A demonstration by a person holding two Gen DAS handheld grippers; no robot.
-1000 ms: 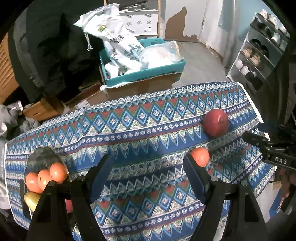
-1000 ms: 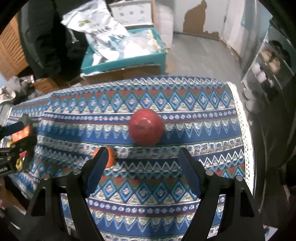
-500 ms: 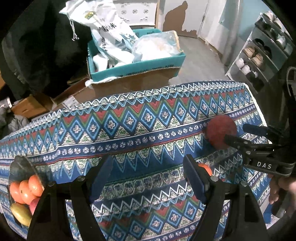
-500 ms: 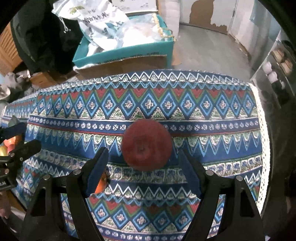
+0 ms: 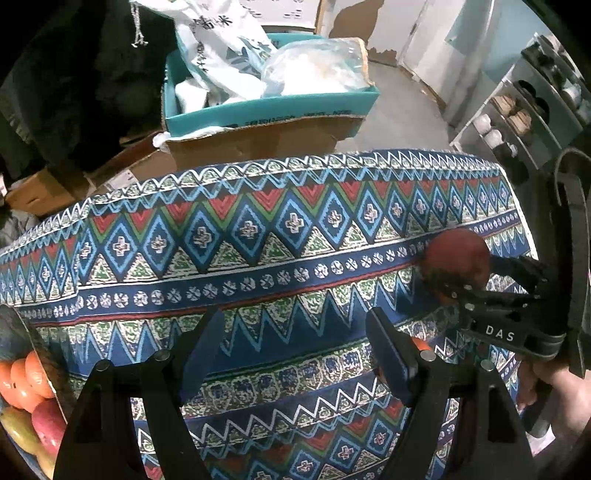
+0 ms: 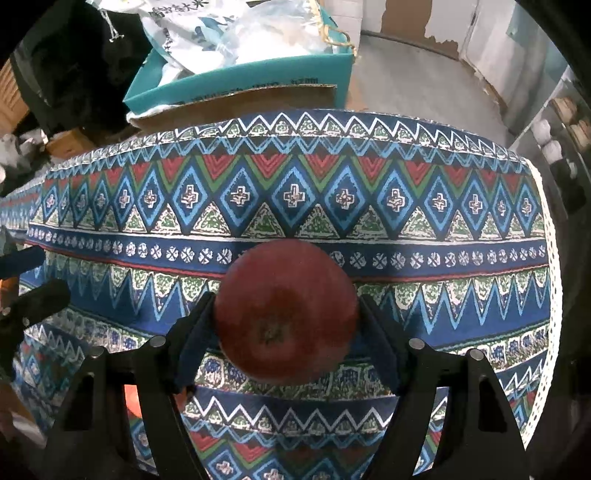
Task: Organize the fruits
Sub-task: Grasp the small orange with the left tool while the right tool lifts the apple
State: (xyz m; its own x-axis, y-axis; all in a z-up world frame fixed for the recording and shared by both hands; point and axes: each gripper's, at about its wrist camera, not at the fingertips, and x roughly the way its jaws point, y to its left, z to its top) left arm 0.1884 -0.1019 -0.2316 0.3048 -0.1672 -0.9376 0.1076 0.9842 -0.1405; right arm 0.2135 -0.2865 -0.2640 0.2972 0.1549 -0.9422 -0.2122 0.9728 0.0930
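Since a second ago the right gripper (image 6: 286, 325) has dropped around the apple (image 6: 286, 314) near the table's (image 6: 480, 280) right edge, jaws closing for the lift; the left gripper (image 5: 295, 347) hangs released, empty.

This looks like a lived-in room of a home, used partly for storage. A table covered with a patterned blue, red and green tablecloth (image 5: 258, 236) stands on a bare grey floor (image 5: 402, 110). Beyond the table's far edge sit cardboard boxes (image 5: 255, 144) and a teal box (image 5: 269, 107) stuffed with printed bags and plastic wrap. Past the table's right edge an open rack holds pairs of shoes (image 5: 517, 114). The white wall (image 5: 391, 29) has peeling patches showing brown underneath.
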